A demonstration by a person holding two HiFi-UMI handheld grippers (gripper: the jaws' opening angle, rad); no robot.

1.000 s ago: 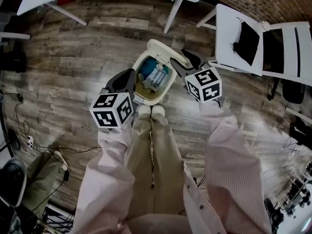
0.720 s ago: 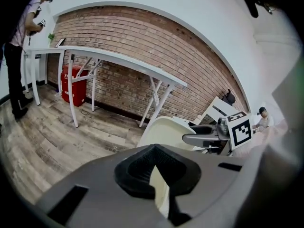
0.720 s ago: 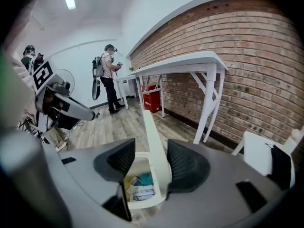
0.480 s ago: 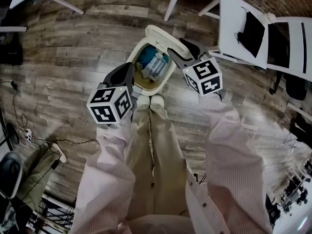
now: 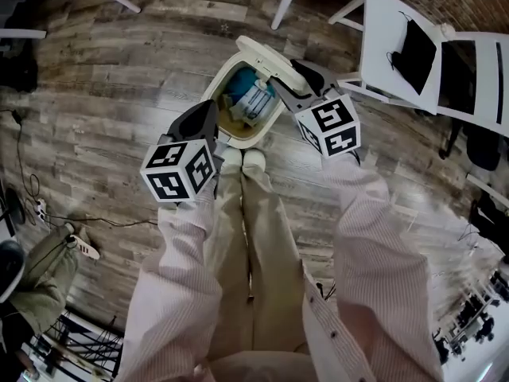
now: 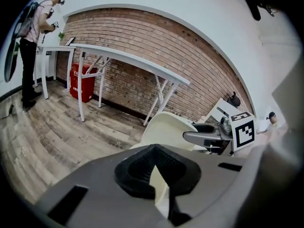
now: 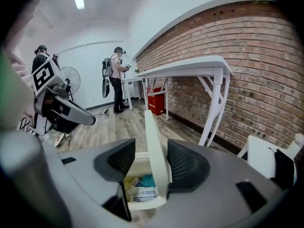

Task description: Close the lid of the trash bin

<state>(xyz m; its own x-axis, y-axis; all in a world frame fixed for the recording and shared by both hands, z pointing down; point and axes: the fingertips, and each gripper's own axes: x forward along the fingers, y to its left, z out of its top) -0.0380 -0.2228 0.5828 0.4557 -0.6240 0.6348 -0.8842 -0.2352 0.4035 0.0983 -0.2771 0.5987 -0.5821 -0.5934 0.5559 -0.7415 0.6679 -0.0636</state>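
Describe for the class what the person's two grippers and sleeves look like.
The left gripper and right gripper have dark grey bodies and ribbed black pads, each carrying a white cube with black square markers. The sleeves are pale pink with fine stripes.

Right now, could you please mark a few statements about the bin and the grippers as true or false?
1. The lid of the trash bin stands open. True.
2. The bin is empty. False: paper and something blue lie inside.
3. The right gripper has its jaws apart around the lid's edge. True.
4. The red box sits beside the bin. False: the red box stands by the brick wall.
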